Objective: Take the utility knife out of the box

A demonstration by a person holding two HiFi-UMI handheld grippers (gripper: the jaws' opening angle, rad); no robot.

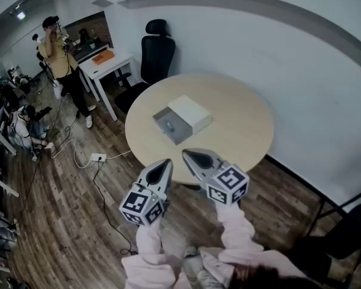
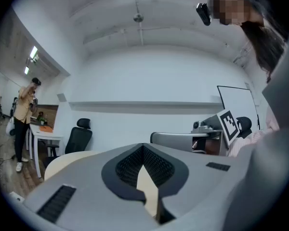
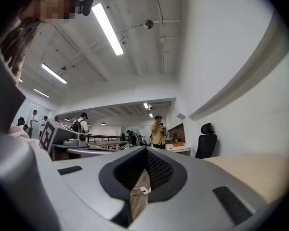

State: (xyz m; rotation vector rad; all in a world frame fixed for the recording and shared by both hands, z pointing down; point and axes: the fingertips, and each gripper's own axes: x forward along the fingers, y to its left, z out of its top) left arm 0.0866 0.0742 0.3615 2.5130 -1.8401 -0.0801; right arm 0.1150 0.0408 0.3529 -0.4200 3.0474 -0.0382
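A grey box tray [image 1: 179,133] lies open in the middle of the round table [image 1: 240,125]. A small utility knife [image 1: 168,124] lies inside it. The white lid [image 1: 191,113] rests against the tray's far right side. My left gripper [image 1: 163,164] and right gripper [image 1: 188,155] hover side by side over the table's near edge, short of the box, both pointing level. Each is shut with nothing between its jaws. In the left gripper view the jaws [image 2: 143,147] meet at the tip, and in the right gripper view [image 3: 146,149] likewise. The box is hidden in both gripper views.
A black office chair [image 1: 156,53] stands behind the table. A white desk [image 1: 108,62] and a person in a yellow shirt [image 1: 63,59] are at the far left. A power strip with cables [image 1: 98,157] lies on the wooden floor to the left.
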